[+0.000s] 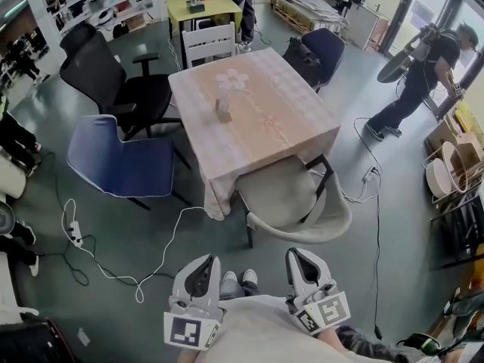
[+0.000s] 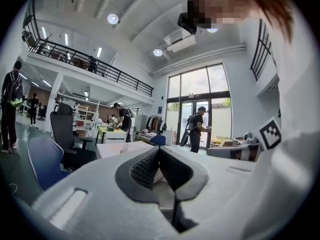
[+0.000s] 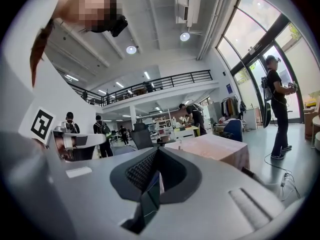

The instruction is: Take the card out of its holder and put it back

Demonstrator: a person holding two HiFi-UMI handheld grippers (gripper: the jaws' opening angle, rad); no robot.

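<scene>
Left tongs (image 1: 204, 262) and right tongs (image 1: 297, 255) both closed, empty, at 6 o'clock; card holder (image 1: 224, 110) on bench (image 1: 287, 119), 12 o'clock.

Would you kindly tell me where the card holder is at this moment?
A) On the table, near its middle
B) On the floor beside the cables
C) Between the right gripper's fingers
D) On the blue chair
A: the head view shows the card holder standing near the middle of the table, far from both grippers.
</scene>
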